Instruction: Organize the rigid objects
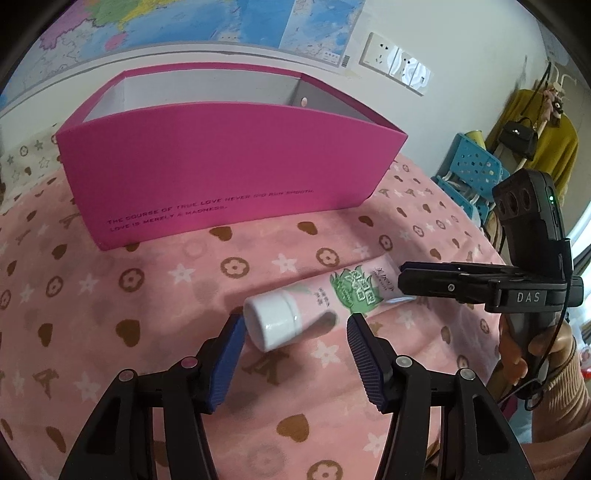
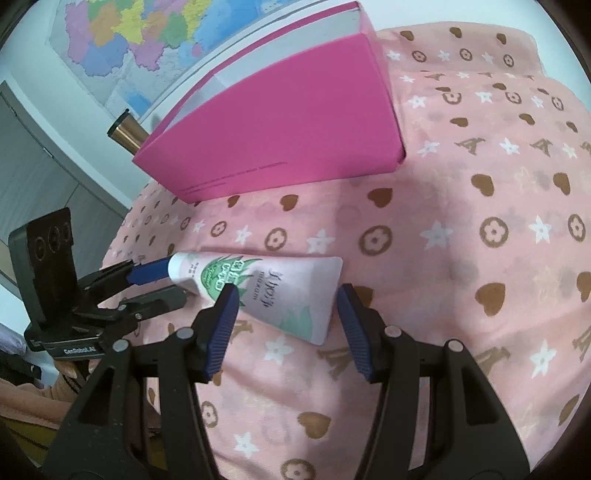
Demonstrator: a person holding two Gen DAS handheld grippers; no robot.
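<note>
Flat, tube (image 1: 314,306) cap toward left tongs (image 1: 295,328)

Likely home bedroom: patterned pink blanket (image 1: 155,302), wall map (image 1: 207,22), hanging coat (image 1: 554,147), handbag (image 1: 522,138).

tube (image 1: 314,306) lies on blanket (image 1: 147,295), box (image 1: 221,166) behind it; left gripper (image 1: 295,332) straddles cap end, right gripper (image 2: 284,299) straddles crimped end

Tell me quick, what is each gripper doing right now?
Left gripper: open, jaws either side of the tube's white cap, holding nothing.
Right gripper: open, jaws straddling the tube's flat end, holding nothing.
</note>
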